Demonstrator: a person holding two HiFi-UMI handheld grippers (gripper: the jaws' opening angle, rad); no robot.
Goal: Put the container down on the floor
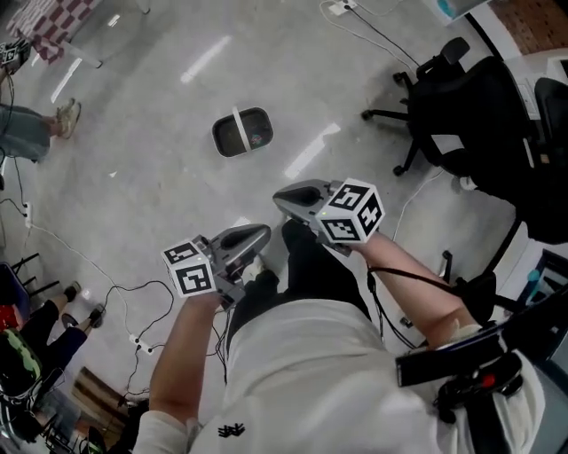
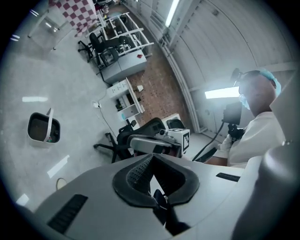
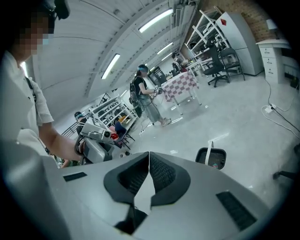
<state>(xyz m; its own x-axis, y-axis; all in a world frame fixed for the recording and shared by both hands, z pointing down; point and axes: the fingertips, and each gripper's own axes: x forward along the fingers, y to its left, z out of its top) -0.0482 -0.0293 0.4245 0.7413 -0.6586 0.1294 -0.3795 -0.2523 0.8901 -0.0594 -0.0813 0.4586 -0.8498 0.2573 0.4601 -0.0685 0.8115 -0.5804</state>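
The container (image 1: 241, 133), a dark grey tub with a white handle across its top, stands on the concrete floor ahead of me, apart from both grippers. It also shows at the left of the left gripper view (image 2: 43, 129) and at the right of the right gripper view (image 3: 211, 158). My left gripper (image 1: 264, 232) is held at waist height near my body, shut with nothing between its pads (image 2: 152, 155). My right gripper (image 1: 277, 199) hovers just beside it, a little further forward, its jaws meeting at the tips and empty (image 3: 149, 153).
Black office chairs (image 1: 479, 115) stand at the right. Cables (image 1: 106, 266) trail over the floor at the left and near the top. A person (image 1: 35, 129) stands at the far left by a checkered table (image 1: 53, 22). Shelves (image 2: 117, 33) line the far wall.
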